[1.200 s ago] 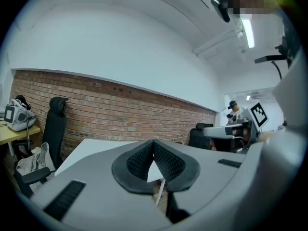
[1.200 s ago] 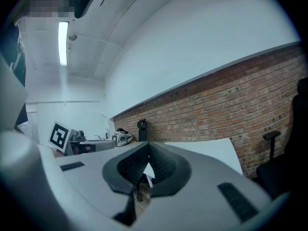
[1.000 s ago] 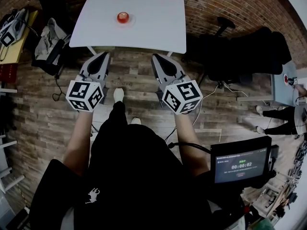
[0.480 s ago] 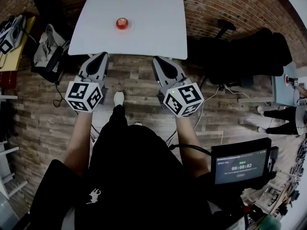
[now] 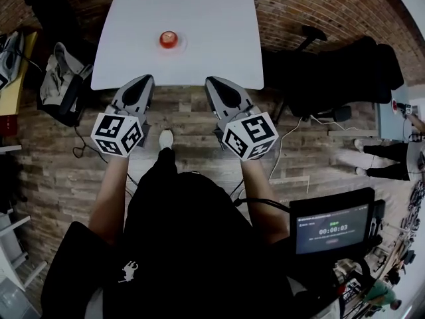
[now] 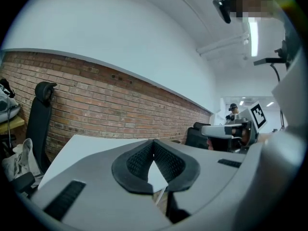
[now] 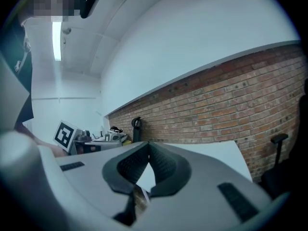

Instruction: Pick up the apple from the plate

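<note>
The small round red apple (image 5: 169, 39) is sitting on a pale white plate (image 5: 182, 44), left of the middle of the white rectangular table (image 5: 219, 38), well apart from both grippers; the grey left gripper (image 5: 144, 80) and the grey right gripper (image 5: 214, 82) are hovering side by side at the table's near edge, each with its jaws pressing together on nothing.
</note>
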`<state>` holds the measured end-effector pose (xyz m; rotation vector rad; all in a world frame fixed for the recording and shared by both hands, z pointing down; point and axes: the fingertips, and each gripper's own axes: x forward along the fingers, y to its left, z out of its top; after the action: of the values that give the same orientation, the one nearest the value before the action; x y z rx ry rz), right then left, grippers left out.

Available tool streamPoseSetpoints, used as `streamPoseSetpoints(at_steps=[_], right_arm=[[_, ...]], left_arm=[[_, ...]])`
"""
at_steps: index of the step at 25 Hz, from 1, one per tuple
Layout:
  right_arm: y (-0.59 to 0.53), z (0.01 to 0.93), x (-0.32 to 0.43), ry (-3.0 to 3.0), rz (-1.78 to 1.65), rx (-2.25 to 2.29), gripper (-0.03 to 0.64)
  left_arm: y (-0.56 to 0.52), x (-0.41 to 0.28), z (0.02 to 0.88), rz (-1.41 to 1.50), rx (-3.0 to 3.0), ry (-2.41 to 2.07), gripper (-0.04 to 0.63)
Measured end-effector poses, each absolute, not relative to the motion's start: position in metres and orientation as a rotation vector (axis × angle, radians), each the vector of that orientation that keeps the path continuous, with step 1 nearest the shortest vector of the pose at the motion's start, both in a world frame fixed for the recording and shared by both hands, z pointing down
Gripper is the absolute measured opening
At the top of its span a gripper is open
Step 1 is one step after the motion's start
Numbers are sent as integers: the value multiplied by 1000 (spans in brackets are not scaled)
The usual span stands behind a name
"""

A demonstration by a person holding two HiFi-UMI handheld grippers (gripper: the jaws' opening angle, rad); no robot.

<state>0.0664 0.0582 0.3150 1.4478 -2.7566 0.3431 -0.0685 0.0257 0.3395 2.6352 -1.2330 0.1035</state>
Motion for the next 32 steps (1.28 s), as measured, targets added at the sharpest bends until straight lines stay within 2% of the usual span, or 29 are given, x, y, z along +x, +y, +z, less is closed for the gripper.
streamPoseSetpoints(at_steps=[16, 32], right_arm=[[-63, 305, 25, -2641, 342, 1606, 5], [-143, 323, -2, -2624, 446, 1621, 5]], left_arm=[[-108, -100, 340, 71, 2689, -1004, 6], [-177, -119, 366, 124, 2678, -874, 6]])
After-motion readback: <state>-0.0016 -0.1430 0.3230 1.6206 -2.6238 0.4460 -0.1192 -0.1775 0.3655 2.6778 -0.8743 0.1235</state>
